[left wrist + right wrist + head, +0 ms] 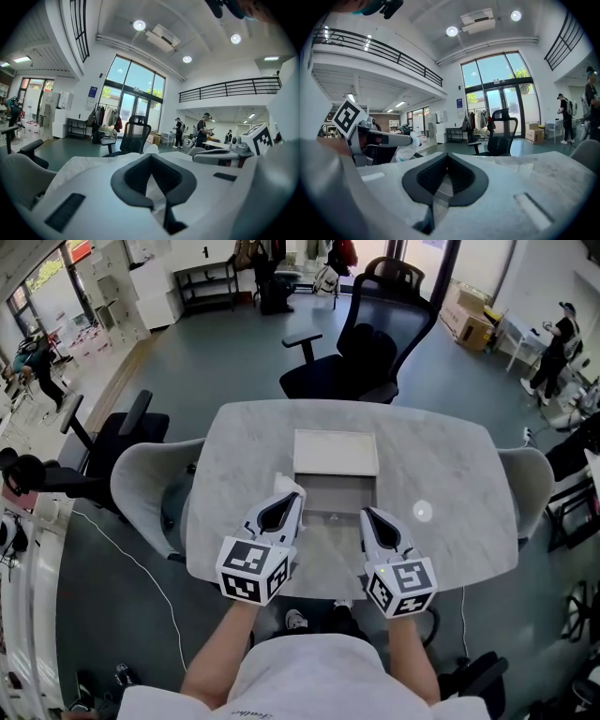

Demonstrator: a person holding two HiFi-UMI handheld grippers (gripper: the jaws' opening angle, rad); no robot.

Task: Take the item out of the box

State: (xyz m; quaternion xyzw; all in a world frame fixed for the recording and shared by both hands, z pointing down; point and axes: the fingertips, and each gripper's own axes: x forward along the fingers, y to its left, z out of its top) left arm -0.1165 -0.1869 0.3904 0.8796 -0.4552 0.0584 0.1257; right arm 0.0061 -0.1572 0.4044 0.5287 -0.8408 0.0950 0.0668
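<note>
An open white box (335, 494) lies on the marble table (450, 474), its lid (336, 452) folded back on the far side. A white crumpled wrapped item (285, 485) sticks up at the box's left edge. My left gripper (292, 495) is shut on it, and the white material shows pinched between the pads (154, 194). At the box's right edge, my right gripper (367, 515) looks shut on a thin pale strip (440, 190), apparently the box wall. The right gripper view shows the left gripper (370, 136) with the white item (405, 146) at its tip.
A black office chair (361, 352) stands beyond the table's far side. Grey shell chairs (141, 488) flank the table left and right. A small round bright spot (423, 512) lies right of the box. People stand at desks in the background (204, 129).
</note>
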